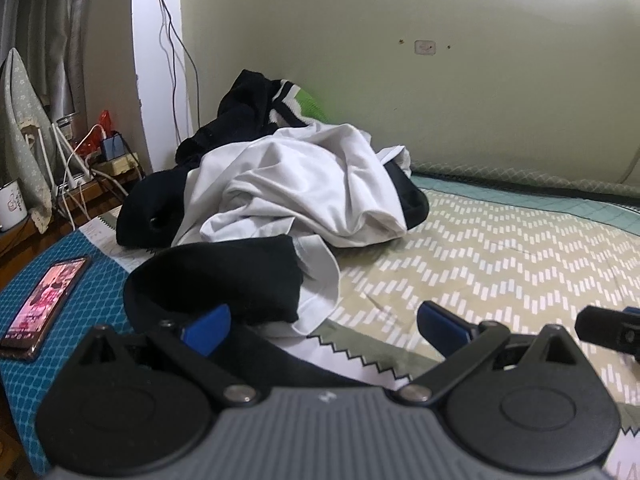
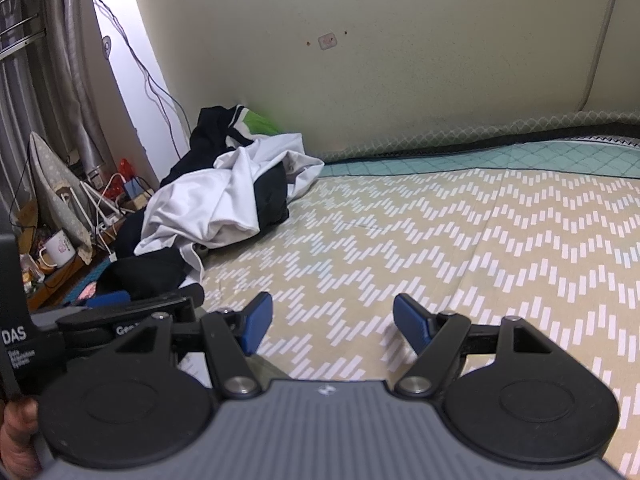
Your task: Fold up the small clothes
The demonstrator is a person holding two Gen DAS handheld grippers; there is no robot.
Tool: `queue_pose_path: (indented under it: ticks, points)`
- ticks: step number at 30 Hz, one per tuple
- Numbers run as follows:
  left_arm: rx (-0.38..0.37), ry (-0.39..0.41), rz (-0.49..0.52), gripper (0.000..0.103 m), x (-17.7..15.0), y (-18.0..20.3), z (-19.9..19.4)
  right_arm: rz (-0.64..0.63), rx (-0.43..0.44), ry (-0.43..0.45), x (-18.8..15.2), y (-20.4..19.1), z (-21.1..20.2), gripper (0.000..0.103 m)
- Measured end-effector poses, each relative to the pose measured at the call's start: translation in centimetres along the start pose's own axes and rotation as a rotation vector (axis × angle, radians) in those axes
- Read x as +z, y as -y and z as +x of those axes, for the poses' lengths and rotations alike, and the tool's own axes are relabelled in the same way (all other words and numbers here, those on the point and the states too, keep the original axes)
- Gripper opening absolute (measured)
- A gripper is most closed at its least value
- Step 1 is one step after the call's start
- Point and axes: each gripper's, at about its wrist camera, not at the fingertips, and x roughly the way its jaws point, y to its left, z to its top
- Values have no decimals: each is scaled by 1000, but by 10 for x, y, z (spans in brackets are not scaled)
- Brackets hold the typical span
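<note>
A heap of small clothes [image 1: 296, 188] lies on the bed near the wall corner: a crumpled white garment over black ones, with a green, white and black striped piece [image 1: 288, 100] at the back. A black garment [image 1: 216, 280] lies in front of the heap. My left gripper [image 1: 324, 328] is open just before it, its left blue pad [image 1: 208, 330] at the cloth's edge, nothing pinched. In the right wrist view the heap [image 2: 224, 200] sits far left. My right gripper [image 2: 334, 328] stands open over the bare zigzag sheet [image 2: 440, 240], with the left gripper [image 2: 120, 312] beside it.
A phone [image 1: 44, 304] with a lit screen lies on a blue patterned mat [image 1: 24, 380] at the left. Beyond it a low shelf holds cables, a power strip [image 1: 116, 166] and a white mug [image 2: 60, 248]. The wall [image 1: 440, 80] runs behind the bed.
</note>
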Motion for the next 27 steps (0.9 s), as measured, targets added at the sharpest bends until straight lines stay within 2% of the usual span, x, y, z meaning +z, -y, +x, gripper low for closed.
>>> queue_pose_path:
  ticks: [4,14,19,23,27]
  points:
    - [-59,36,-40,103,-2,-7,-5,-5,-21,20,1,-2,0,73]
    - [26,125,-43,103,-6,-5,-19,-11,15,16,1,-3,2,74]
    - [8,210,-38,103,-9,-5,-33,-28,35,23,0,-5,1,74]
    - [-23,211,-11,103,-10,-1,-37,-36,46,29,0,-6,0,74]
    - [-22,168,-80,103,-8,-12,-31,-21,42,39,0,-4,-1,74]
